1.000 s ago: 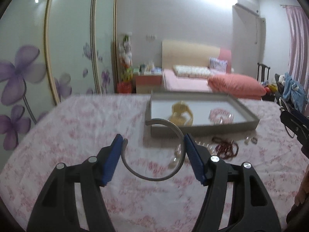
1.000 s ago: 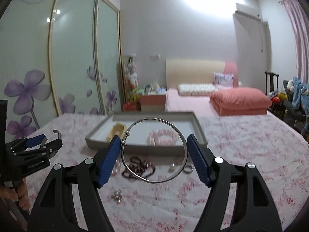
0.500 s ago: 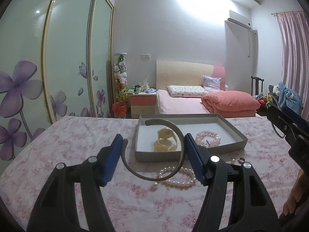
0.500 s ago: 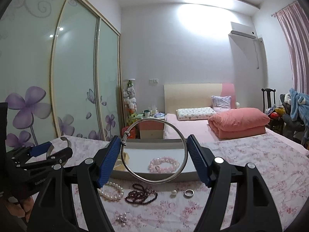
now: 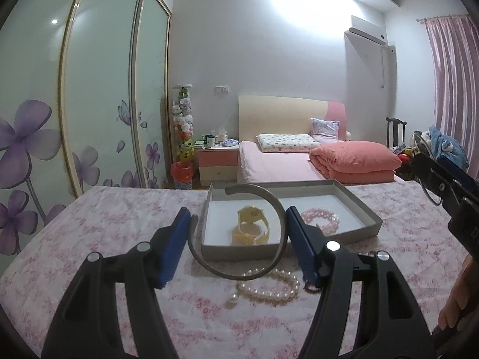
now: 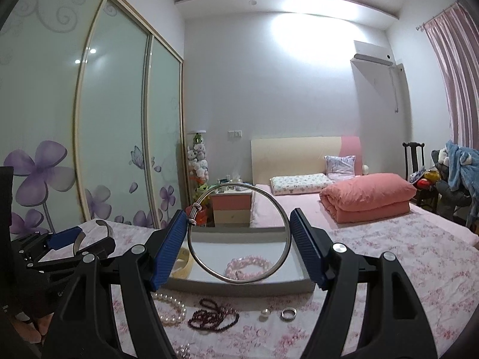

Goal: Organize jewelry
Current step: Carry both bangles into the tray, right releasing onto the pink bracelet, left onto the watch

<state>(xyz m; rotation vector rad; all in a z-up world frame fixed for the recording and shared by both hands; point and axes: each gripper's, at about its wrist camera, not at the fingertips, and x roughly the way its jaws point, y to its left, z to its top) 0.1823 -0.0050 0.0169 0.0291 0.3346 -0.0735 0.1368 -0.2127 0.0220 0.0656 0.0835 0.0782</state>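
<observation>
Left wrist view: my left gripper holds open grey metal cuff bangle between blue pads. Right gripper holds thin closed silver wire bangle upright between its pads. Shallow grey cardboard tray just ahead of and below both grippers, already containing yellow watch and pink bead bracelet. White pearl bracelet, dark red bead strand, small silver ring lie loose on floral cloth below grippers. Step, I judge: carrying both bangles to tray. Next: move forward over tray, lower, release.
</observation>
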